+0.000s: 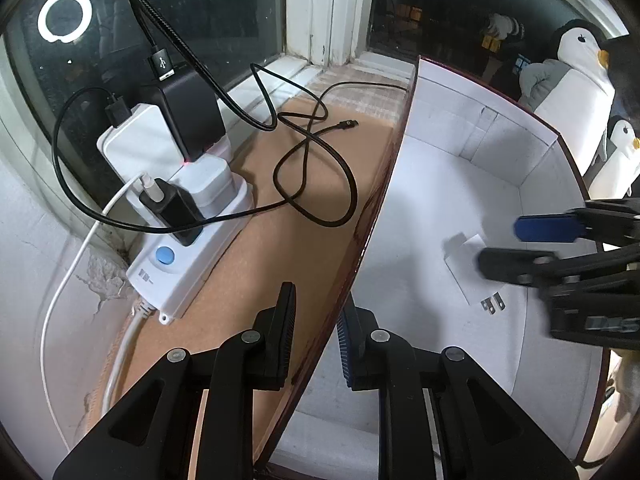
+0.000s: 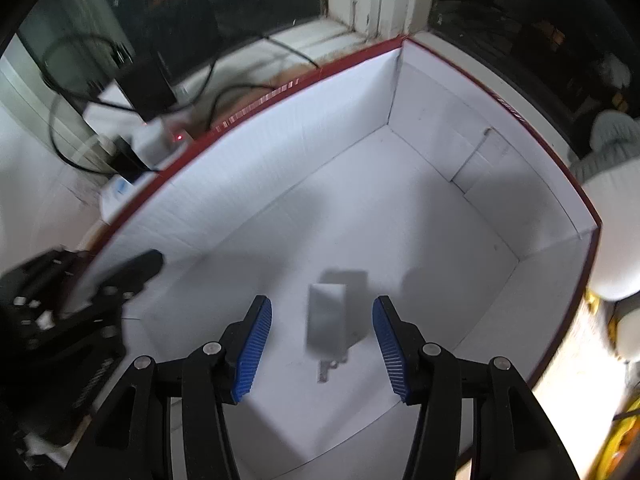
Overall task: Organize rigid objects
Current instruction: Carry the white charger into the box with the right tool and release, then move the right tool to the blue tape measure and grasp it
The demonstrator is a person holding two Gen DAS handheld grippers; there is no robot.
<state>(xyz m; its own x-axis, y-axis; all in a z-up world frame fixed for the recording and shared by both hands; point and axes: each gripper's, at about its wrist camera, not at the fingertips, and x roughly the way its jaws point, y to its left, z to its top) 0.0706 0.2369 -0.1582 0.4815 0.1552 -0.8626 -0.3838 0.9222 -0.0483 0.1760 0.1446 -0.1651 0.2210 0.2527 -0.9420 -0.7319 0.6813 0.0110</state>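
1. A white charger (image 2: 326, 322) lay on the floor of a white box (image 2: 280, 184) with a red rim, its two metal prongs pointing toward the right tool (image 2: 322, 350).
2. The right tool hung over it with its blue-padded fingers (image 2: 254, 354) spread; the charger sat between them, touching neither pad.
3. The left tool (image 1: 316, 334) was pinching the box's near wall, one finger outside and one inside, pressed tight on the red edge.
4. From the left tool's side, the charger (image 1: 466, 266) lay well inside the box, just under the right tool's tips (image 1: 516, 246).
5. Outside the box, a white power strip (image 1: 188, 240) with plugs and a loose black cable (image 1: 316, 168) sat on the brown surface (image 1: 260, 264) beside a window.
6. Plush penguins (image 1: 576, 76) stood beyond the box's far side.
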